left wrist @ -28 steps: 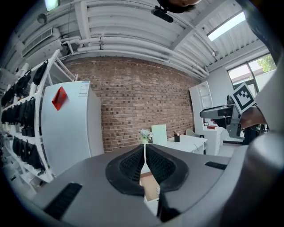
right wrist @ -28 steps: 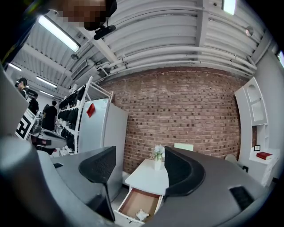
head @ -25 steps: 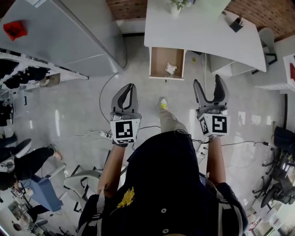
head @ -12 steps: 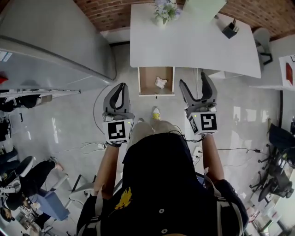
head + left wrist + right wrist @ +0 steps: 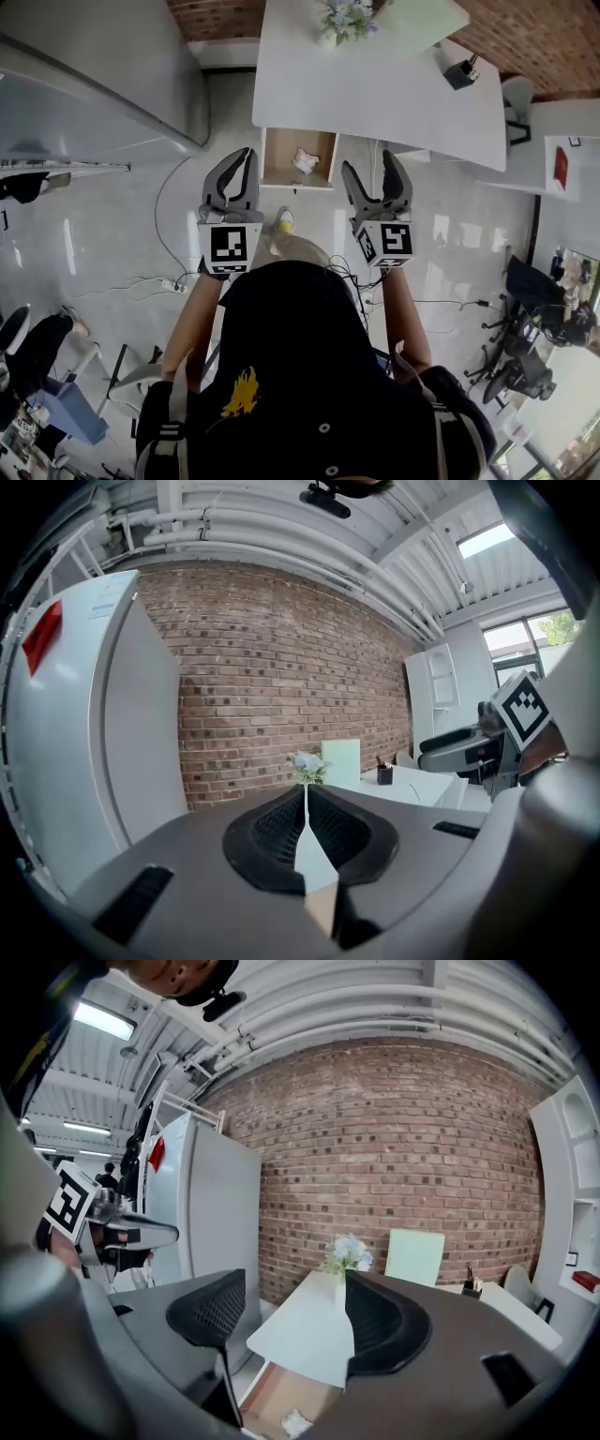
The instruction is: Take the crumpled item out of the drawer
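Hanging just right of the grey fridge [image 5: 94,75], the left gripper [image 5: 241,159] has its jaws clenched together on nothing. Between the two grippers, the drawer [image 5: 273,157] stands pulled out from under the white table [image 5: 375,94], with the crumpled item [image 5: 305,160] lying inside it, untouched. The right gripper [image 5: 371,171] hovers beside the drawer, jaws released and spread wide, empty.

Left hand-held gripper [image 5: 306,794]: jaws pressed together at the tips.
Ahead: flowers [image 5: 307,765] on a white counter [image 5: 417,782], brick wall [image 5: 281,686] behind.
Left side: tall white cabinet [image 5: 84,724].
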Tool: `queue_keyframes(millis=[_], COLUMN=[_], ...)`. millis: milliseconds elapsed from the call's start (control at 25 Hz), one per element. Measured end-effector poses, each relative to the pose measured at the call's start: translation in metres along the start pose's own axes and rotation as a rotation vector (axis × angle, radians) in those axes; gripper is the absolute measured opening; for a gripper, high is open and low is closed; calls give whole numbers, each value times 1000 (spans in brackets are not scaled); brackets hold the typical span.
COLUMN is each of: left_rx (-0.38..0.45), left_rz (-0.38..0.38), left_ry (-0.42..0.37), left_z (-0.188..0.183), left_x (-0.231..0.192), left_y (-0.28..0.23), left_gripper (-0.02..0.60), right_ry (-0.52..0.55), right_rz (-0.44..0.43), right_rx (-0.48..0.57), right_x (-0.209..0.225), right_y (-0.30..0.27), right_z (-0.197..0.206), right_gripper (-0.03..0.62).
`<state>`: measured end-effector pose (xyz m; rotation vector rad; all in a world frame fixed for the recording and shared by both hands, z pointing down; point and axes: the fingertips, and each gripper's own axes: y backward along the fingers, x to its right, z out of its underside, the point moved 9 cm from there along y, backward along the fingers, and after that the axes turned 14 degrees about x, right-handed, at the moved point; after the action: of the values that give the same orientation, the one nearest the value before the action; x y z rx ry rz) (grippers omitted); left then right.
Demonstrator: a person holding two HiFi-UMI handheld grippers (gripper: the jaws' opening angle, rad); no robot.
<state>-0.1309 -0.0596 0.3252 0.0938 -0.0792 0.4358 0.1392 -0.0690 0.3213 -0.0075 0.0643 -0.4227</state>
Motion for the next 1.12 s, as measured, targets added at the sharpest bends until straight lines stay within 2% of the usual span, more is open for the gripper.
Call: queue_keyframes(millis=[280, 600, 800, 1120], left_rx=[-82, -138, -127, -168], left_rz=[-7, -5, -80, -112], left_ry=[34, 74, 127, 193], left_z=[50, 117, 149, 225], left_x=[-19, -17, -15, -2], left_y=[-9, -24, -33, -42], left_gripper=[28, 28, 28, 28], right_ry=[-37, -77, -81, -62], right_rz=[-22, -39, -61, -109], right_rx=[-145, -283, -411, -526], right_x=[-8, -7, -10, -21], right_y=[-40, -75, -91, -129], right_z=[77, 181, 257, 380], right_gripper=[353, 353, 353, 353])
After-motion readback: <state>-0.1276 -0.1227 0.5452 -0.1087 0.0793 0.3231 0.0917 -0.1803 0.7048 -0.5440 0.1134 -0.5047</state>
